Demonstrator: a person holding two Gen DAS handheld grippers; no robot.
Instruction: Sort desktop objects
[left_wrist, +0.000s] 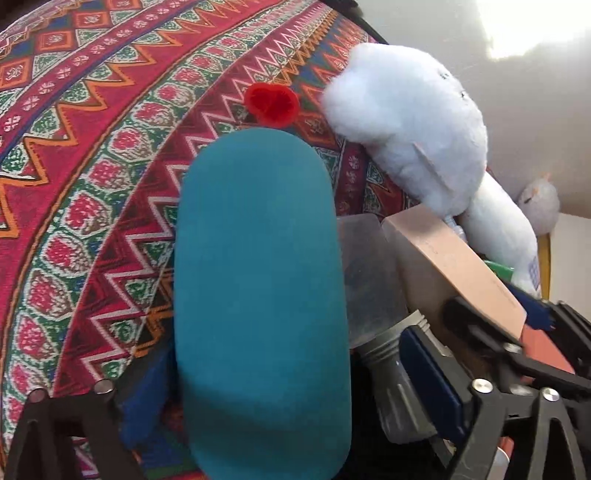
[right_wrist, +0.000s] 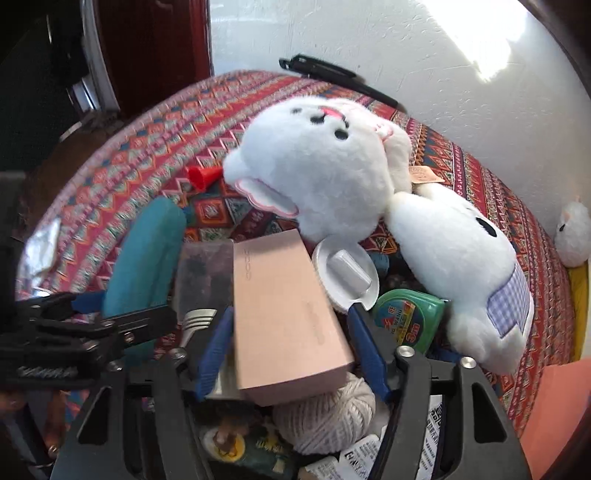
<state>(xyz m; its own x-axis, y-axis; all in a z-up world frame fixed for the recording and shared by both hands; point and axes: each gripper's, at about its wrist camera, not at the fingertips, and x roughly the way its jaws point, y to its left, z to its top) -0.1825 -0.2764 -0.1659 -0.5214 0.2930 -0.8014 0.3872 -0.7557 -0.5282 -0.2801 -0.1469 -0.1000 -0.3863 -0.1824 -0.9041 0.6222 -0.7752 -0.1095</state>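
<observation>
Both hands are busy mid-sort here: the left hand-held gripper (left_wrist: 258, 387) has its blue-padded fingers closed around a teal case (left_wrist: 262, 295), a smooth, matte, pill-shaped thing with rounded ends that fills the middle of the left wrist view and stands tilted at the left of the right wrist view. The right hand-held gripper (right_wrist: 291, 339) is clamped on a pink box (right_wrist: 284, 317), a flat-sided rectangular carton with crisp edges and a dull card finish, its blue pads pressing on either long side. Both items look lifted above the clutter, so I'd judge this as the carry stage of the sort, with each piece on its way to wherever it belongs. The next move calls for picking a free spot and lowering gently, because there's plenty crowded underneath: a ball of string (right_wrist: 328, 417), rough and off-white, sits right below the box, and a green tape measure (right_wrist: 406, 314) of glossy plastic lies just beside the right finger. A white round plastic dish (right_wrist: 347, 273) touches the box's far corner. Big fluffy white plush toys (right_wrist: 332, 170) sprawl across the patterned tablecloth (left_wrist: 92, 155) covering the table, soft and liable to snag a finger on the way past. A small red cone (left_wrist: 272, 104) of ribbed plastic sits beyond the case's tip, and a black pen (right_wrist: 332, 75) lies at the far edge of the table near the wall.
</observation>
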